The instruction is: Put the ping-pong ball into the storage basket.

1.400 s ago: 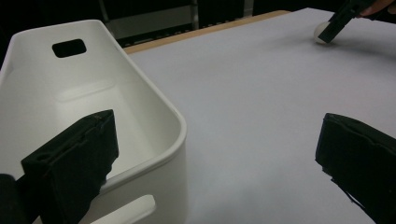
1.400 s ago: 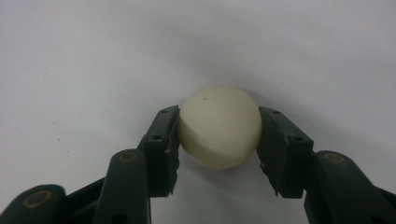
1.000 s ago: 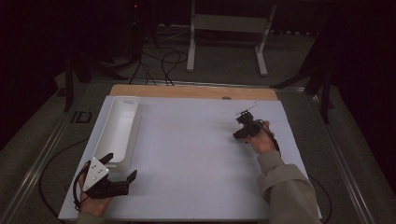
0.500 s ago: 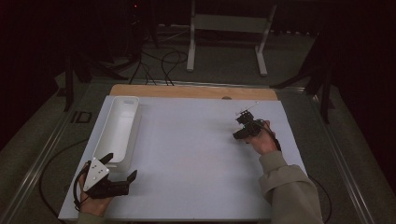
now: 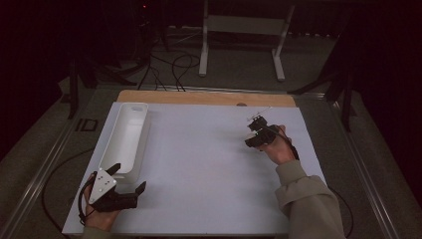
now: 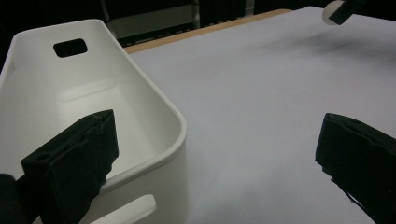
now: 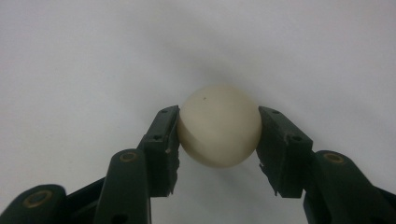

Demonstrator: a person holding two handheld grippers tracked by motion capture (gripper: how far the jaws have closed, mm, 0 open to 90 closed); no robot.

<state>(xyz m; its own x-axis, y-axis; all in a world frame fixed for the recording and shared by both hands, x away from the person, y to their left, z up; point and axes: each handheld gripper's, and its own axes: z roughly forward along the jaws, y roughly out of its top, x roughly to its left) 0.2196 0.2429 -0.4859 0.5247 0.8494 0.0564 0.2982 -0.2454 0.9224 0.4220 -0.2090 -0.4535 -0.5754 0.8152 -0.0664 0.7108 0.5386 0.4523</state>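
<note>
Clamping the small cream-white round ball (image 7: 219,127) between its pads, your right gripper (image 7: 218,135) hangs above the white tabletop (image 5: 199,159); your left gripper (image 5: 130,180) gapes empty.

The white surface (image 5: 199,169) lies bare across its whole middle, from six o'clock up to twelve, so a hand could pass freely there. The one standing obstacle is the long white bin (image 5: 127,137) along the nine-to-eleven o'clock edge. The left tool (image 5: 119,186) sits at seven o'clock with one jaw touching the bin's near end wall. At two o'clock the right tool (image 5: 255,134), closed on a cream ball (image 7: 219,126), takes up that corner.
</note>
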